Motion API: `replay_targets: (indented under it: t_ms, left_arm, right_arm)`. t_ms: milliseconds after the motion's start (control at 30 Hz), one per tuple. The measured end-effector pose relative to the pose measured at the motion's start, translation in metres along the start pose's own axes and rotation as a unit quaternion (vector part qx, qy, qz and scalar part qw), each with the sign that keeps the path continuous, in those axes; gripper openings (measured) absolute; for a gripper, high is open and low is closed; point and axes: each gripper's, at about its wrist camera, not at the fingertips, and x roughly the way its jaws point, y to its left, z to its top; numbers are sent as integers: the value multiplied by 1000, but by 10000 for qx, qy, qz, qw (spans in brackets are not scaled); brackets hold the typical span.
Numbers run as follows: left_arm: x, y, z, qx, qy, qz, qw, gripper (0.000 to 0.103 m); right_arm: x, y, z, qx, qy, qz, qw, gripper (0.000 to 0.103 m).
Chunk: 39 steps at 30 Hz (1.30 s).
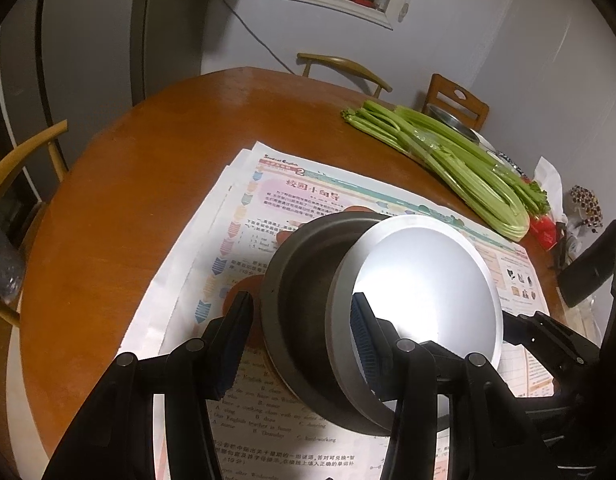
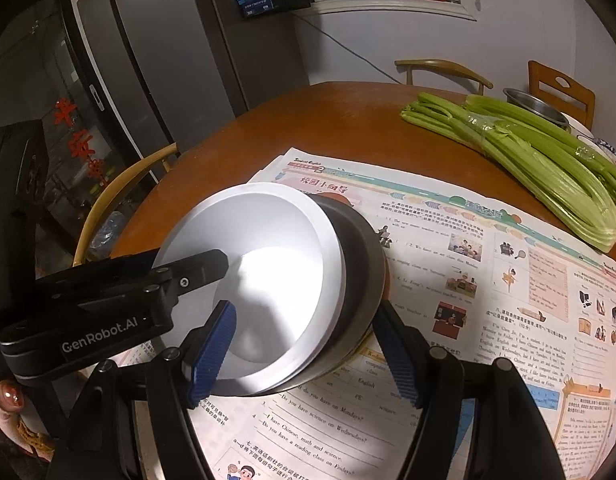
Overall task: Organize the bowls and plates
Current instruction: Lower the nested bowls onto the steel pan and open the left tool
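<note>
A white bowl (image 1: 428, 280) sits nested inside a dark bowl (image 1: 303, 272) on a newspaper (image 1: 308, 188), and the pair looks tilted. My left gripper (image 1: 301, 304) is shut across both walls: one finger lies outside the dark bowl, the other inside the white one. From the other side, the white bowl (image 2: 259, 240) and dark bowl (image 2: 360, 264) are clamped the same way by my right gripper (image 2: 303, 308). In the right wrist view a left finger (image 2: 203, 270) reaches into the white bowl.
The newspaper (image 2: 468, 280) covers the near part of a round wooden table (image 1: 127, 200). A bundle of celery (image 1: 448, 156) and a metal bowl (image 1: 452, 120) lie at the far right. Wooden chairs (image 1: 340, 68) ring the table, and a fridge (image 2: 147, 60) stands to the left.
</note>
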Motion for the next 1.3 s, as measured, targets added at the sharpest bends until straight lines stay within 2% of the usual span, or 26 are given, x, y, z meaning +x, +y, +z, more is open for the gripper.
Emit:
replay_targets:
  t_ms: [433,767,1033,1300]
  left_arm:
    - [-16,3,-4,-31,-193,107,9998,51]
    - [-49,-2,-13,-12,-587,241,9980,52]
    - [-78,-13,-47,112,-914,402,9949,60]
    - [-86,-20,-95,-12,-829,553,9950,62]
  right_arm:
    - [-13,0,-2,-24,-205,-103,9997,71]
    - [-35,1,-6,-48,-512,-111,9986,71]
    - [-73,9,-31,-266,-1012,-230,9942,71]
    - [-82,14,-65,-377,-961,-373,9940,71]
